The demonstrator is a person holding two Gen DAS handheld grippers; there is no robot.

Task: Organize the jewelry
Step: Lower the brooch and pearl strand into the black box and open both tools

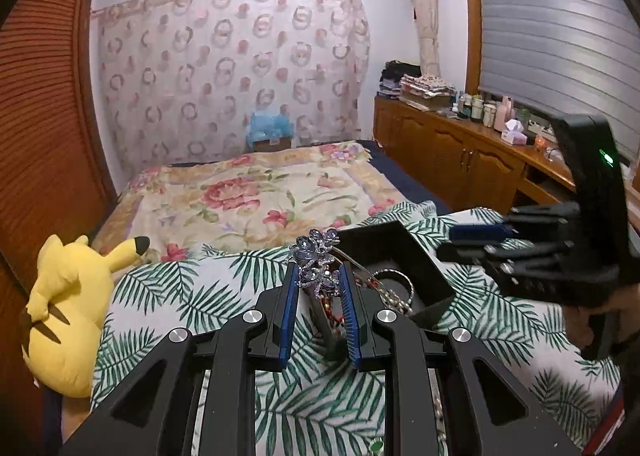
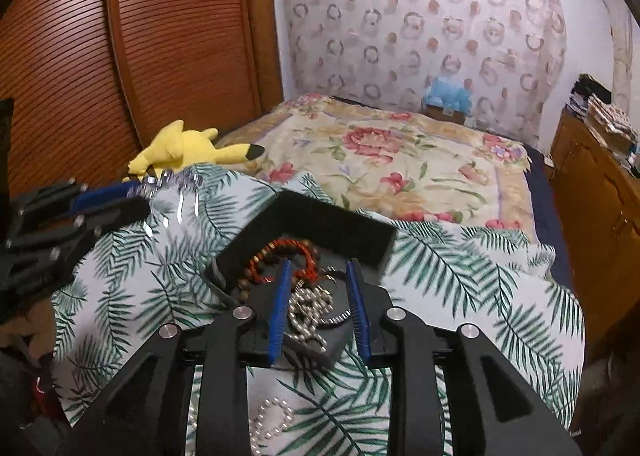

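My left gripper [image 1: 319,270] is shut on a blue-grey rhinestone flower hair clip [image 1: 316,256], held above the leaf-print cloth just left of the black jewelry box [image 1: 404,256]. The box lies open on the cloth [image 2: 460,276] and holds a red and brown bead bracelet [image 2: 288,252], a silver bead chain [image 2: 310,312] and a bangle [image 1: 394,282]. My right gripper [image 2: 316,270] is open, its blue fingers either side of the silver chain, over the box. A pearl strand [image 2: 272,416] lies on the cloth below it. The left gripper with the clip also shows in the right wrist view [image 2: 132,192].
A yellow Pikachu plush [image 1: 68,312] lies at the left edge of the cloth by the wooden louvered wardrobe [image 2: 140,56]. The floral bedspread [image 1: 248,196] stretches beyond. A wooden cabinet [image 1: 452,152] with bottles and a tissue box stands on the right.
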